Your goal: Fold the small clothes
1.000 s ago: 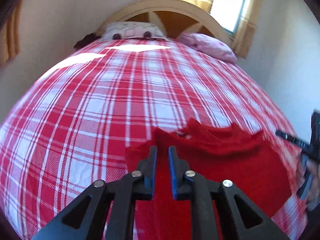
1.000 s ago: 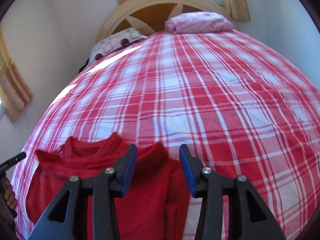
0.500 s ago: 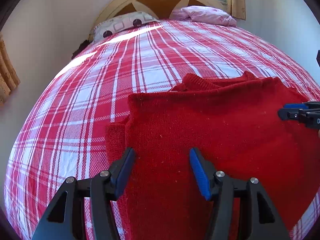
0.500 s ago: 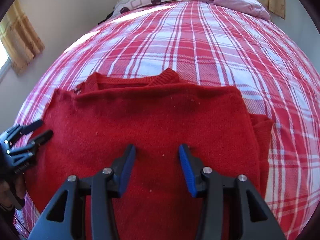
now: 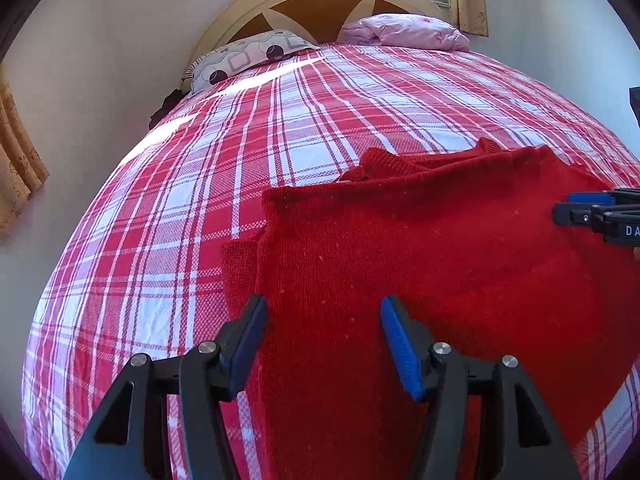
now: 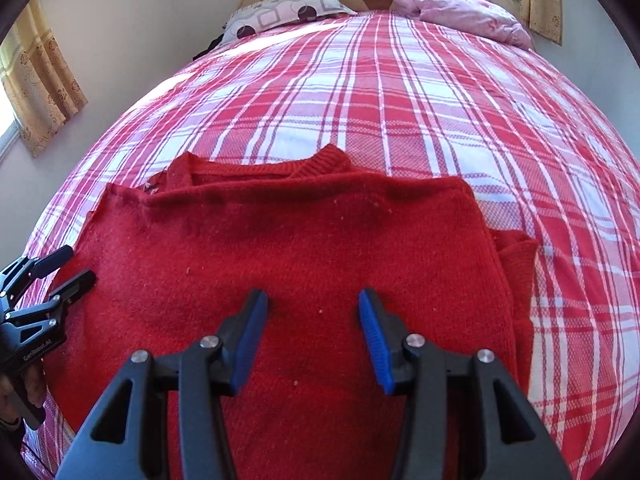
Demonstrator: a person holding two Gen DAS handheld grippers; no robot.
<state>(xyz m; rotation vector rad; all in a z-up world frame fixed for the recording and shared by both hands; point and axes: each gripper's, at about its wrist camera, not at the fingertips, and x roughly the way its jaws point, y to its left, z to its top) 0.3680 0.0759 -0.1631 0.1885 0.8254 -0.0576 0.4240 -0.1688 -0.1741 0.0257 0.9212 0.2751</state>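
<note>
Red sweater (image 5: 420, 264) lies folded on the plaid bedspread (image 5: 160, 240), filling the lower centre of both views. Left gripper (image 5: 324, 336) hovers over its left part, jaws apart, nothing clamped. Right gripper (image 6: 310, 332) over its middle, jaws apart, empty.

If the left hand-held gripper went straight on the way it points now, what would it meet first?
Most likely the red sweater lying on the plaid bedspread. The left hand-held gripper is open with nothing between its fingers; depth is unclear.
</note>
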